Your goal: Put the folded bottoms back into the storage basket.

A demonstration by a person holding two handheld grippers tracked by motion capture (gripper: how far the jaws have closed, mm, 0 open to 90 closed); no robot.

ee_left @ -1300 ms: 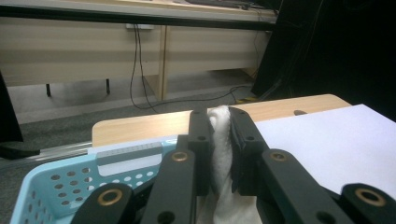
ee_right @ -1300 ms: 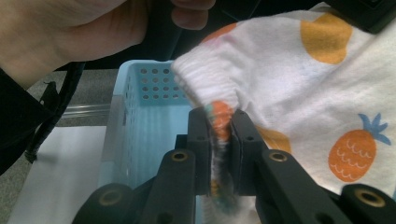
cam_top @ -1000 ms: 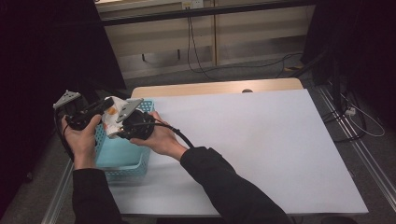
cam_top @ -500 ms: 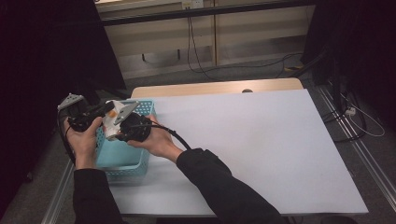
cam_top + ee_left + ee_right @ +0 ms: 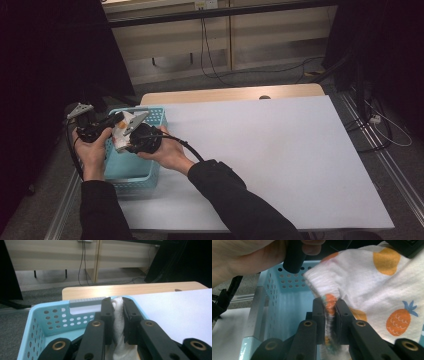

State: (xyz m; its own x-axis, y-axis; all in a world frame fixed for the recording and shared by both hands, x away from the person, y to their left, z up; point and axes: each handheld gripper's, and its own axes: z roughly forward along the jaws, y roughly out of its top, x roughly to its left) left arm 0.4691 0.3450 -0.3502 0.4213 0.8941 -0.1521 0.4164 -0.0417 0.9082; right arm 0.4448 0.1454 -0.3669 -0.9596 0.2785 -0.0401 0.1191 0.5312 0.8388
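Two grippers: left gripper (image 5: 107,125) and right gripper (image 5: 122,131) each pinch the white pineapple-print cloth (image 5: 120,136).
Cloth: over the light-blue perforated plastic basket (image 5: 150,172).
Basket: at the white table's (image 5: 280,165) left edge.
Open room: rightward.

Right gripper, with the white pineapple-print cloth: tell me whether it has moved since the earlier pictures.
Yes. The right gripper has sunk slightly toward the light blue perforated plastic basket, still clamping the white pineapple-print cloth.

Over basket (image 5: 131,172) at table's (image 5: 280,150) left edge: cloth (image 5: 120,136), between left gripper (image 5: 102,127) and right gripper (image 5: 131,140).
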